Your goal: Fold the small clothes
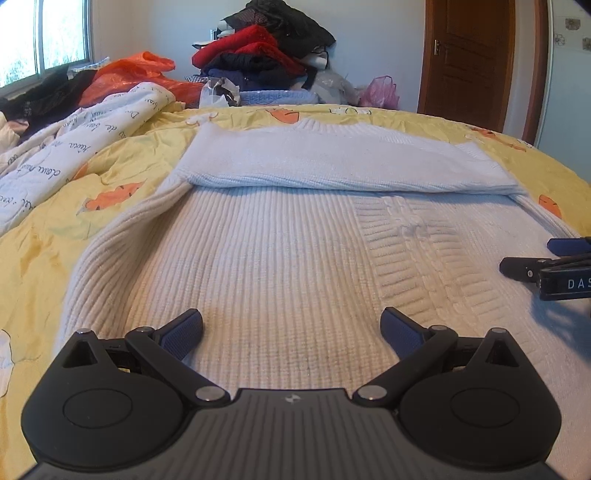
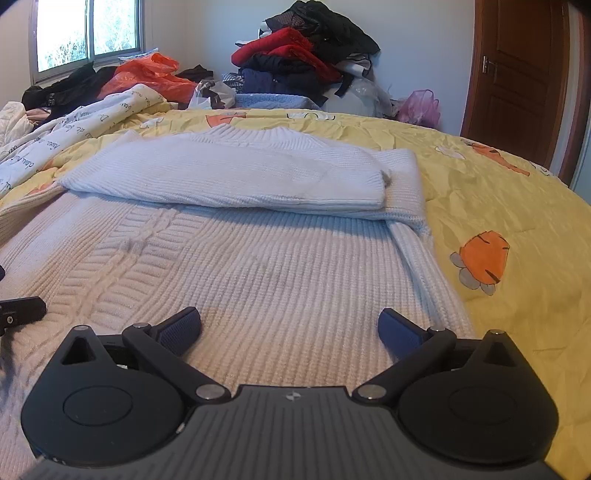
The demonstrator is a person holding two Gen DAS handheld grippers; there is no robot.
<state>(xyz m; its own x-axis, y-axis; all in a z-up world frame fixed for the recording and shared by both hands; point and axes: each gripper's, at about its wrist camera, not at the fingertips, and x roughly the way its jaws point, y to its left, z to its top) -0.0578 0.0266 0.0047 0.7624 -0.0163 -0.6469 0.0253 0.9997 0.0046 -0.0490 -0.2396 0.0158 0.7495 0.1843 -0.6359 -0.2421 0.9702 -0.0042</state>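
The white knit sweater [image 1: 280, 251] runs under the left gripper [image 1: 291, 330] and off the frame's right edge; the folded sleeve [image 2: 229, 177] hides its chest, and the right gripper [image 1: 546, 269] is cut off there

a home bedroom: yellow carrot-print quilt [image 2: 498, 177], heaped clothes [image 2: 303, 55], window [image 2: 88, 29], wooden door [image 2: 517, 74]

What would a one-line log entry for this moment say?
left tool: open, empty | right tool: open, empty | white sweater: flat on yellow bedspread, sleeves folded across the chest | next: likely the hem fold
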